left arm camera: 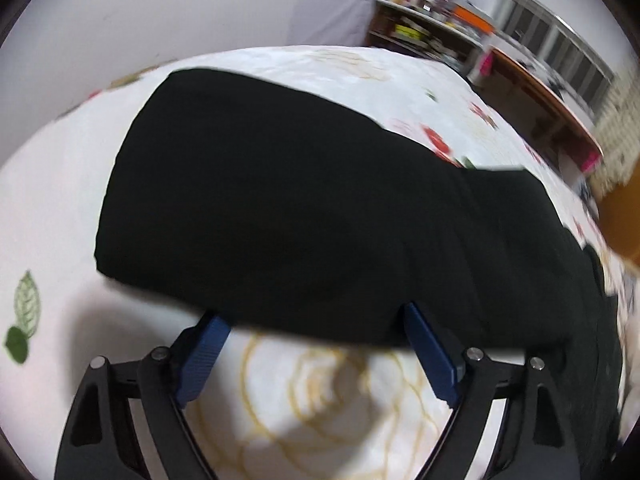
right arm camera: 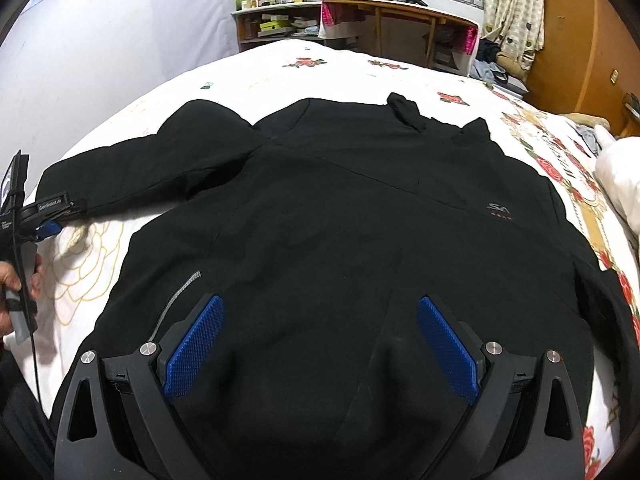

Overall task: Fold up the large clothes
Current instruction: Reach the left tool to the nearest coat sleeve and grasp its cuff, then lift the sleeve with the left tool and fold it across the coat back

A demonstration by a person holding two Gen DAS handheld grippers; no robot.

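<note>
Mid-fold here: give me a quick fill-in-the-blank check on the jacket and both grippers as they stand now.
1. The jacket lying on the bed is ____ in colour.
2. The left gripper is at the end of the jacket's ____.
3. The right gripper is ____, gripping nothing.
4. The pads on both grippers are ____.

Missing words: black; sleeve; open; blue

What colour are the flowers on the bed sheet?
The flowers on the white bed sheet are red roses with green leaves, clearest in the right wrist view.
</note>
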